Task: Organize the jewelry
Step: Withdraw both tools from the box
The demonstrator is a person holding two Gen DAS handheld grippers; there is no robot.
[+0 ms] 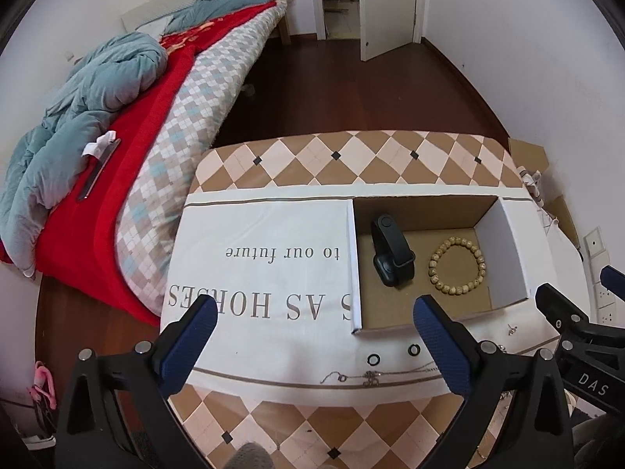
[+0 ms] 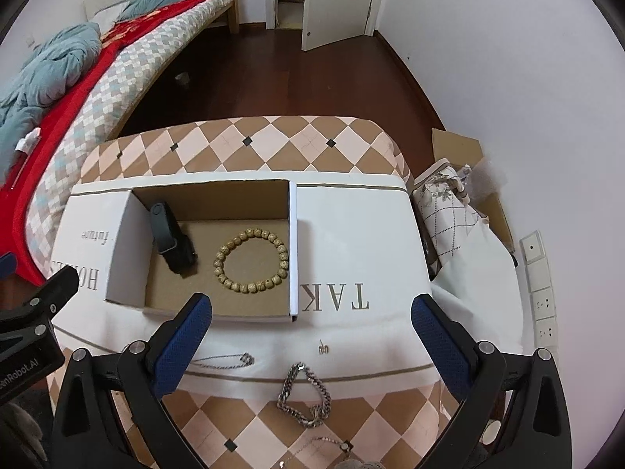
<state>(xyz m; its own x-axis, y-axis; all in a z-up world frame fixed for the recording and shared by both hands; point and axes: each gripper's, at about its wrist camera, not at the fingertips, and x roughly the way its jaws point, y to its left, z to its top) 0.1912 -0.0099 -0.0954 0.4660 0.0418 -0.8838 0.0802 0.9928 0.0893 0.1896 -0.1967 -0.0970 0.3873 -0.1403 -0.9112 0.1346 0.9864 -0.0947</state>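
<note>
From the left wrist camera, the left gripper (image 1: 314, 330) hovers with its blue fingers (image 1: 441, 346) spread wide and nothing between them, just short of the near wall of the cardboard box (image 1: 504, 250). The box sits on a white cloth (image 1: 265, 230) with printed lettering, spread over a checkered surface (image 1: 343, 156). Inside the box a black watch (image 1: 390, 252) lies toward the left side and a bead bracelet (image 1: 458, 266) lies to its right, apart from it. In front of the box, on the cloth, are two small rings (image 1: 414, 350), a thin chain (image 1: 367, 377) and a small earring (image 1: 512, 328). The right gripper's black body (image 1: 578, 332) shows beyond the box's right corner. A bed (image 1: 164, 125) stands left of the box.

From the right wrist camera, the right gripper (image 2: 310, 330) is likewise released, its fingers (image 2: 183, 336) wide apart and empty, near the front edge of the box (image 2: 121, 242). The watch (image 2: 172, 240) and bead bracelet (image 2: 252, 260) rest on the box floor. In front of the box lie a thin necklace (image 2: 230, 360), a small gold piece (image 2: 323, 348) and a chunky chain bracelet (image 2: 306, 394), with another fine chain (image 2: 332, 445) nearer the camera.
</note>
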